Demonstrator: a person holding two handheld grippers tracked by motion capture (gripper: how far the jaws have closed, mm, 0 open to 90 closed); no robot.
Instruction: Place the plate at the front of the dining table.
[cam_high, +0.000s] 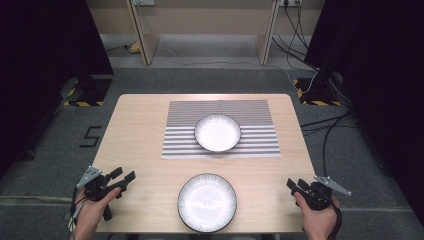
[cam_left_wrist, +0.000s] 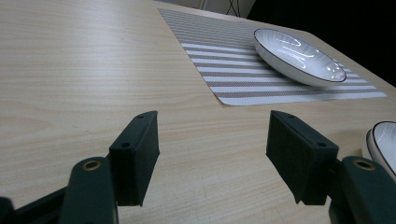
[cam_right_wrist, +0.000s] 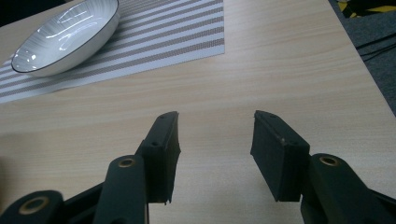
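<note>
From the high view, a wooden table (cam_high: 140, 135) carries a grey striped placemat (cam_high: 250, 112) with a white, dark-rimmed bowl (cam_high: 217, 133) on it; a second, glossy bowl (cam_high: 207, 202) sits on bare wood at the near edge, between the left gripper (cam_high: 126, 181) and right gripper (cam_high: 295, 187), both well apart from it. Grey carpet and cables surround the table.

In the left gripper view, the jaws gape, empty, over pale woodgrain; the ribbed far bowl (cam_left_wrist: 299, 56) rests on the woven mat (cam_left_wrist: 224, 51).

In the right gripper view, the jaws stand released, nothing between them; bare table lies ahead.
</note>
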